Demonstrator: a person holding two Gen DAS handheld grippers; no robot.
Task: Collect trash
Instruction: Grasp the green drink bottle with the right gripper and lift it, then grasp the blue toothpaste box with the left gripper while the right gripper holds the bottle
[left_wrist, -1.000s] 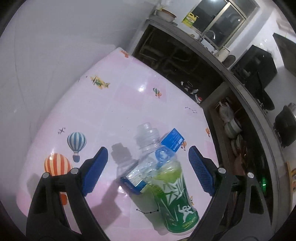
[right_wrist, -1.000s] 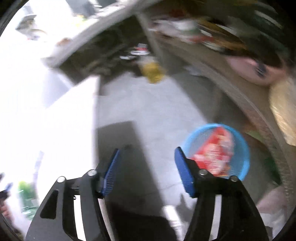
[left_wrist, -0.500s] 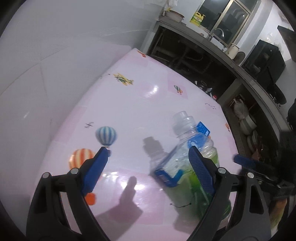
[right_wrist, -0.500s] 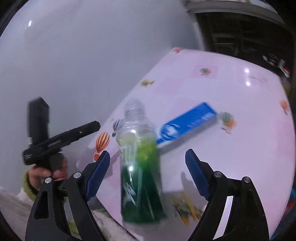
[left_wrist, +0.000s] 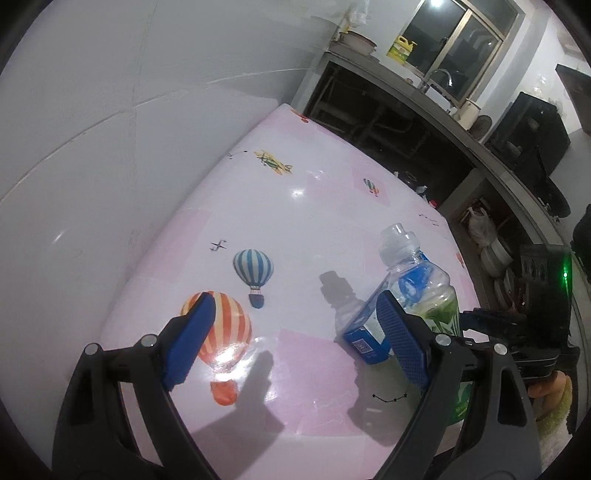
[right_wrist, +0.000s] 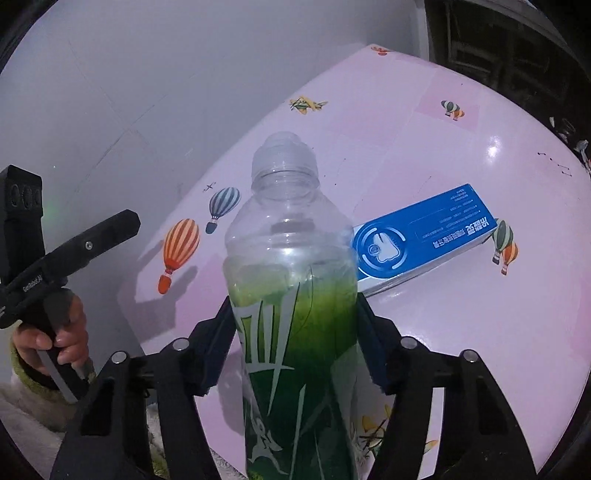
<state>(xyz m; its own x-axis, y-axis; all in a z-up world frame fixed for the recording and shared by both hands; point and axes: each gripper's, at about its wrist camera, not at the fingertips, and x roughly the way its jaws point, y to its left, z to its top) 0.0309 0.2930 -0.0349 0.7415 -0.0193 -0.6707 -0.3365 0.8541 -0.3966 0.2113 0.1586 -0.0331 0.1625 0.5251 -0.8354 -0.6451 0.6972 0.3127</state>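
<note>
A clear plastic bottle (right_wrist: 291, 295) with a green label stands upright near the front edge of the pink table (right_wrist: 480, 332). My right gripper (right_wrist: 293, 314) is closing on the bottle, and its pads meet the label on both sides. A blue box (right_wrist: 424, 236) lies flat just behind the bottle. In the left wrist view the bottle (left_wrist: 424, 280) and the blue box (left_wrist: 364, 336) sit behind the right finger. My left gripper (left_wrist: 291, 306) hangs open over the bare tablecloth (left_wrist: 295, 221), left of the bottle, with nothing between its fingers.
A grey wall (left_wrist: 110, 147) runs along the table's far left side. A dark counter with a sink (left_wrist: 436, 81) and shelves of dishes (left_wrist: 491, 254) stand beyond the table. A hand in a fuzzy sleeve (right_wrist: 55, 339) holds the left gripper's handle.
The right gripper swung from the floor and the blue basket to the table, and its jaws came in around the bottle. The left gripper drifted left, away from the bottle.
</note>
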